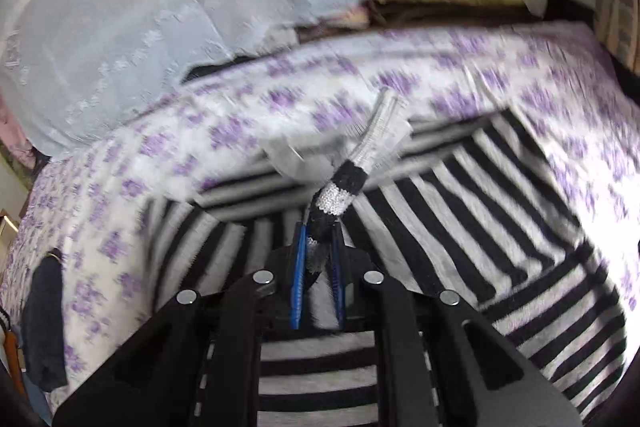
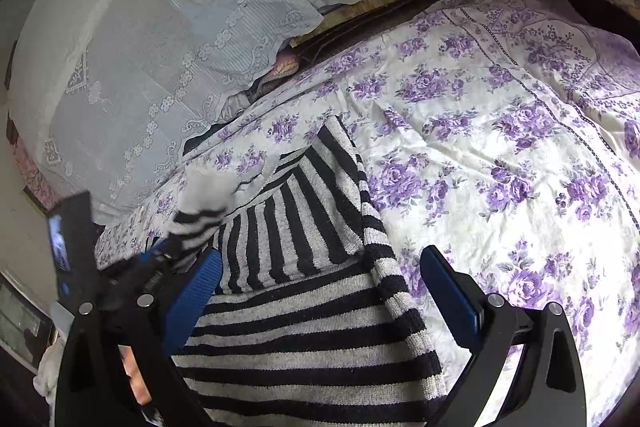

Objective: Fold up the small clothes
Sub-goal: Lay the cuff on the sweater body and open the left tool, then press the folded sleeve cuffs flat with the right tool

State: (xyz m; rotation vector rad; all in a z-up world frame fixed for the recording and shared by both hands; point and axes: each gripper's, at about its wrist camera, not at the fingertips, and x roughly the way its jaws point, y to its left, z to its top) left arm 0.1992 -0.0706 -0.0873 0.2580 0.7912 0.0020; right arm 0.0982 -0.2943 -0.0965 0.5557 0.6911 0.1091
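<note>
Striped sweater [image 2: 304,307], spread on the purple-flowered bedspread [image 2: 500,147], is pinched at a bunched striped piece by the left gripper [image 1: 318,263], while the right gripper [image 2: 320,287] is held spread wide above it.

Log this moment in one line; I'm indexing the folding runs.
stage: folding, mid-lift | left gripper: shut on striped sweater sleeve | right gripper: open above sweater | surface: floral bedsheet

Soft daylight, glare at right edges, motion blur in left view, fisheye-bent dark corners
</note>
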